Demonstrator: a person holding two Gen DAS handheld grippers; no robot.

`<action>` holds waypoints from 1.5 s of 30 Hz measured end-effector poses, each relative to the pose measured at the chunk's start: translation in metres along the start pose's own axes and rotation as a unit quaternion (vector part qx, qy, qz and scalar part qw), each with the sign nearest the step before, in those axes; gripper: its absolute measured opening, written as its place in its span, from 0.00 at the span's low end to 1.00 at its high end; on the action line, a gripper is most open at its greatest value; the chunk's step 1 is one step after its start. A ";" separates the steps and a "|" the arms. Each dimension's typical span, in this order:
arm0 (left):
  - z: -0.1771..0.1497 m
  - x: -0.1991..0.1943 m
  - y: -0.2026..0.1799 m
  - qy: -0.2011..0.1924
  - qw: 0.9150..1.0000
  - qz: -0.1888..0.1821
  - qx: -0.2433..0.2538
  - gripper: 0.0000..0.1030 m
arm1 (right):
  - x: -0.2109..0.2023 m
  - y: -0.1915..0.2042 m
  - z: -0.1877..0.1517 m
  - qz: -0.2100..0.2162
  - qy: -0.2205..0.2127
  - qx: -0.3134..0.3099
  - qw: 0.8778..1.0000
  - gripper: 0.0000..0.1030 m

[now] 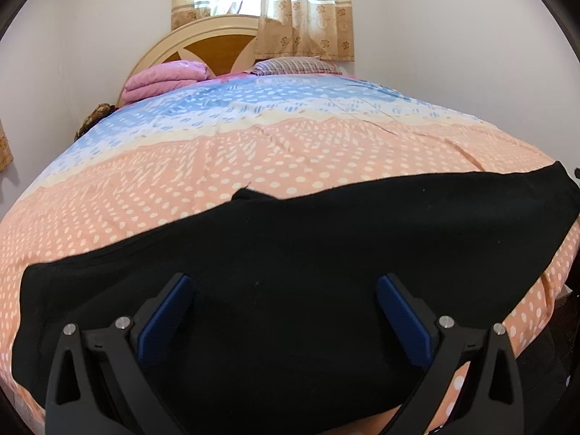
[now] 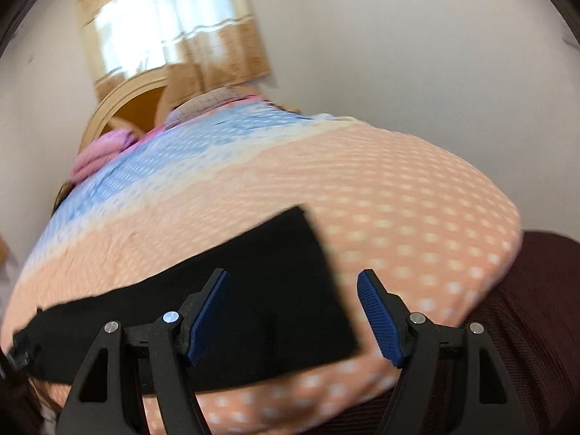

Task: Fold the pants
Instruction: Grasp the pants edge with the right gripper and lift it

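Because folding needs a flat start, the long black soft-cloth pants (image 1: 290, 253) lie spread on the near strip of the peach, cream and blue dotted bedspread (image 1: 290, 137), parallel to the bed's near edge, within reach of both tools. In the left wrist view their long axis runs from about 8 o'clock to 2 o'clock, one squared end at far right, the other end at lower left. In the right wrist view, blurred, the squared end (image 2: 315, 275) shows its corner at 12 o'clock from the right gripper (image 2: 293, 315). Which end is waist and which is hem cannot be told.

The left gripper (image 1: 286, 311) hangs over the cloth's middle, blue pads (image 1: 166, 319) spread wide, pinching nothing. The right gripper's pads (image 2: 208, 315) likewise stand apart, straddling the end's edge without gripping; judged, it is positioned to take that end.

Beyond, at 11 o'clock, pink folded bedding (image 1: 163, 79) rests against the rounded wooden headboard (image 1: 210, 43), below a curtained window (image 1: 261, 3).
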State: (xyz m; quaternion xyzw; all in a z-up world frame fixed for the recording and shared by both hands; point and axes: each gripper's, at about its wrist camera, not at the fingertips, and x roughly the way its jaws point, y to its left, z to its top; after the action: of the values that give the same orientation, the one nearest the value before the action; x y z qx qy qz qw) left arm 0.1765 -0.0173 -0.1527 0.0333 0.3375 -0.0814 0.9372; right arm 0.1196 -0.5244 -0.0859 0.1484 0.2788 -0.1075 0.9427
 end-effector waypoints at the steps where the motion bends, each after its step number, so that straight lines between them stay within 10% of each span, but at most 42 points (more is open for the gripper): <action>1: -0.001 0.000 0.002 0.000 1.000 0.000 -0.005 1.00 | 0.000 -0.009 0.000 0.013 0.003 0.012 1.000 0.72; 22: -0.015 0.005 0.029 0.005 0.999 0.007 -0.051 1.00 | 0.021 -0.030 -0.017 0.110 0.070 0.050 0.990 0.51; 28: -0.015 0.004 0.029 0.006 0.999 0.005 -0.053 1.00 | 0.027 -0.058 -0.021 0.146 0.060 0.121 0.980 0.21; 45: -0.016 0.004 0.033 0.008 0.998 -0.002 -0.057 1.00 | 0.035 -0.055 -0.024 0.182 0.063 0.140 0.971 0.13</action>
State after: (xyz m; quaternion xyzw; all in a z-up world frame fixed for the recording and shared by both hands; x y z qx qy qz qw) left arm 0.1753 0.0167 -0.1671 -0.0205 0.3494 -0.0636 0.9346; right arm 0.1210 -0.5718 -0.1373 0.3338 0.2884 0.0380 0.8967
